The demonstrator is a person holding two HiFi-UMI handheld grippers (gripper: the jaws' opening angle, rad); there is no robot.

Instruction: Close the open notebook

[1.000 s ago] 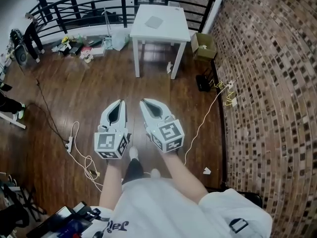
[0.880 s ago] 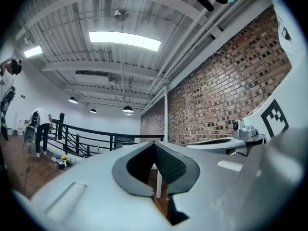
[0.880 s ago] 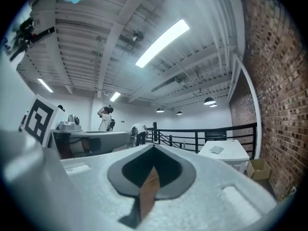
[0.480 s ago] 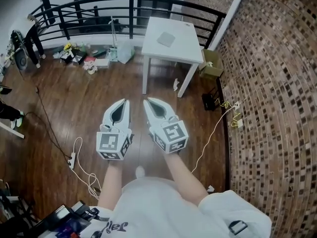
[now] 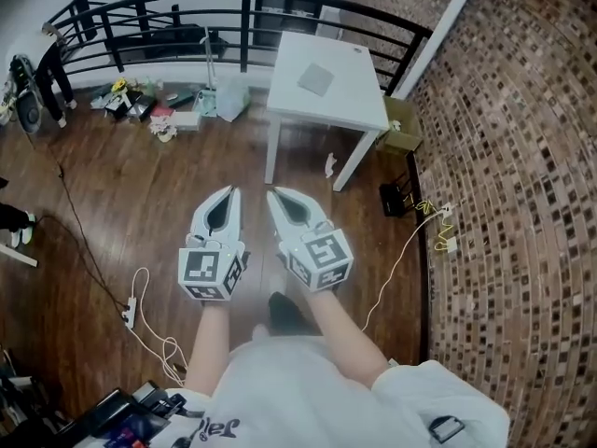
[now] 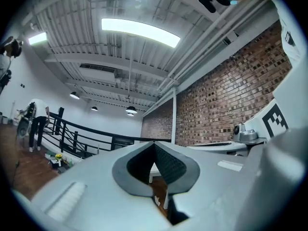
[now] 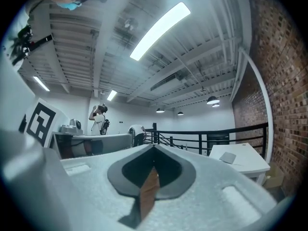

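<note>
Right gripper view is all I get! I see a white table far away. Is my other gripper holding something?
Observer: No. The left gripper has its jaws shut with nothing between them.
Operator: What's on the floor near me?
Observer: A white power strip with its cable lies on the wood floor, to the left of the left gripper.
Operator: Anything else down there?
Observer: Some clutter lies on the floor by the black railing, left of the white table.
</note>
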